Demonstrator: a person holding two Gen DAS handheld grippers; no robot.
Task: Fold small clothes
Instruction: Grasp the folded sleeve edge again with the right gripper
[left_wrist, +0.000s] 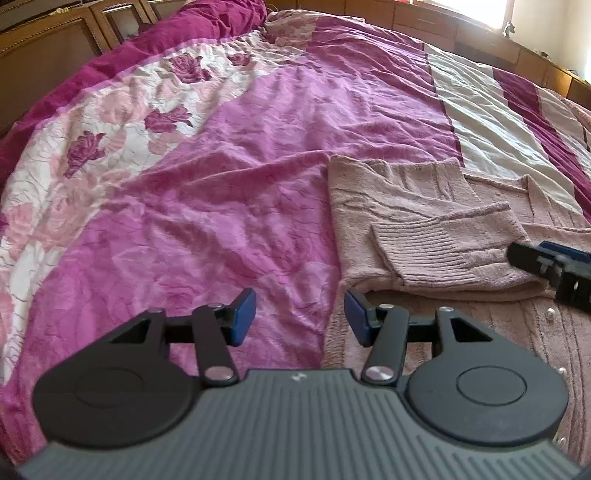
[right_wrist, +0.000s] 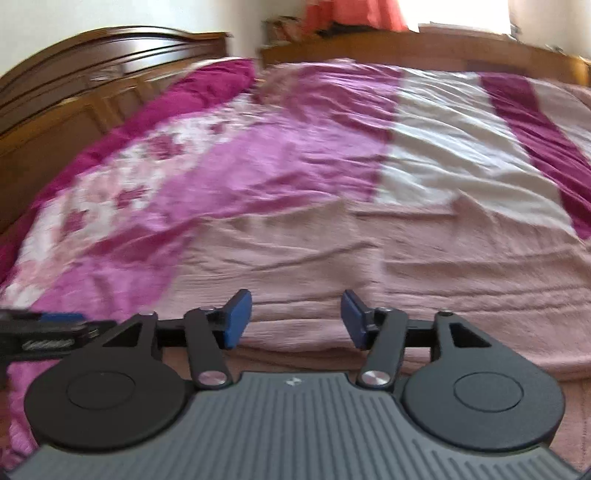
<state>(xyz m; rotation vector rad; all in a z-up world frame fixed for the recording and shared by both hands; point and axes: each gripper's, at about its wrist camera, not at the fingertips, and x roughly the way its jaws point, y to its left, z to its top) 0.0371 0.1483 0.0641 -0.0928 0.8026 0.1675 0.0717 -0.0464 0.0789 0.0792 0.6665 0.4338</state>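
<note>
Bed (left_wrist: 258, 155) under a magenta floral cover, filling both views. Pink knit cardigan (left_wrist: 424, 206) spread at 3 o'clock, one sleeve (left_wrist: 443, 254) already folded across the body; remaining folds probably still to do. Left gripper (left_wrist: 300, 317) spread wide, empty, over the cardigan's 9 o'clock edge. Right gripper (right_wrist: 296, 319) equally wide, empty, above the knit.

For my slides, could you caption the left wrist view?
Open left gripper hovers beside a pink knit cardigan on a bedspread.
</note>
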